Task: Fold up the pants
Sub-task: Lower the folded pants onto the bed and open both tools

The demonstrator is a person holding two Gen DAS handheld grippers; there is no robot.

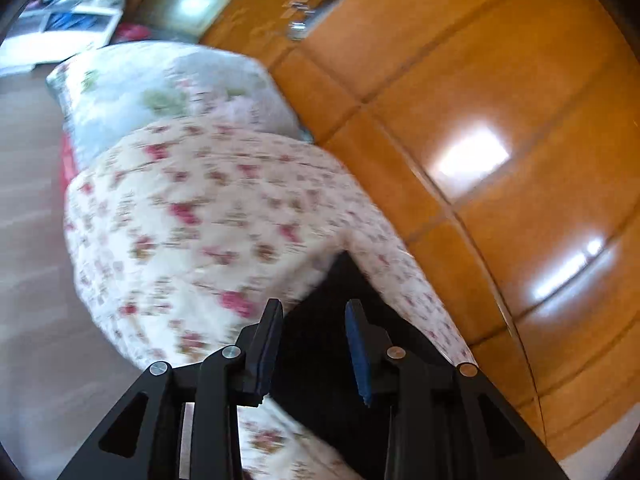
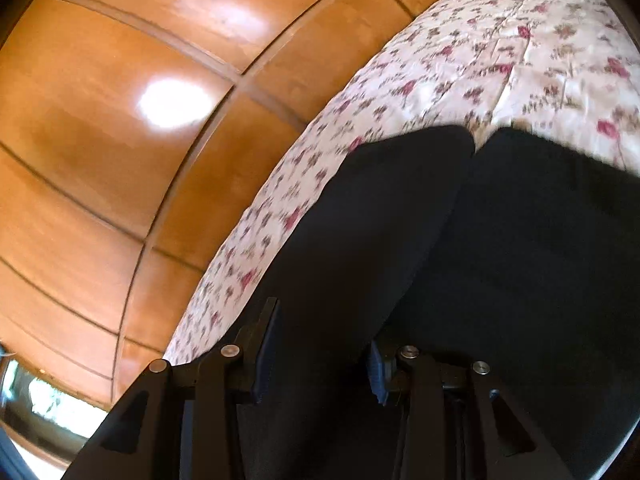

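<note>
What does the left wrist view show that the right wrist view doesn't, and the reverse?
Left wrist only: a pale floral pillow at the far end of the bed, bare floor beside it and blurred white furniture.
Right wrist only: both legs of the black pants lying side by side, with the right gripper over them.
Both: the floral bedspread, the glossy wooden panelling and black cloth between the fingers, including the left gripper.
</note>
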